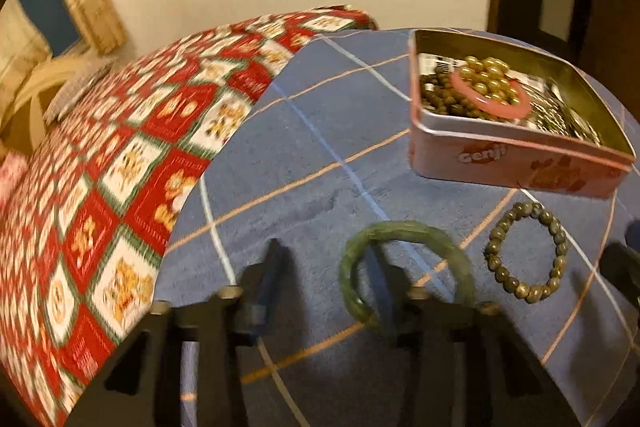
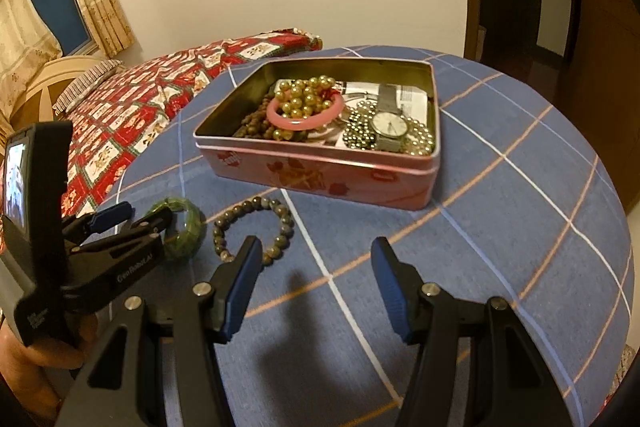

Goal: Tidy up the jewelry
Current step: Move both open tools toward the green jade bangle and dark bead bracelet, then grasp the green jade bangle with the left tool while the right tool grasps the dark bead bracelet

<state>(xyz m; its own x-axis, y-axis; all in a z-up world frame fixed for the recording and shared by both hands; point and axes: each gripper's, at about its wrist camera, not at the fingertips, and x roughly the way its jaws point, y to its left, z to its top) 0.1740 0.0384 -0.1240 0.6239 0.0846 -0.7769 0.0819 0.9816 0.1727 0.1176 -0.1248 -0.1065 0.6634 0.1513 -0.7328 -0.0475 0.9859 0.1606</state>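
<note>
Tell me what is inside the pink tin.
The tin holds a pink bangle with gold beads on top, dark beads, a watch on small silver beads, and printed paper. The jewelry covers most of the bottom.

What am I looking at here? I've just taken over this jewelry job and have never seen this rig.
There is no robot arm: a person holds a two-finger gripper in each hand, each with a camera looking along its fingers. The left-wrist view shows the left gripper, open, with one finger poked inside the green bangle and not yet clamped. The right-wrist view shows the right gripper, open and empty, above the blue checked cloth. A beaded bracelet lies beside the bangle. Behind them the open pink tin holds a pink bangle, gold beads and a watch.
</note>
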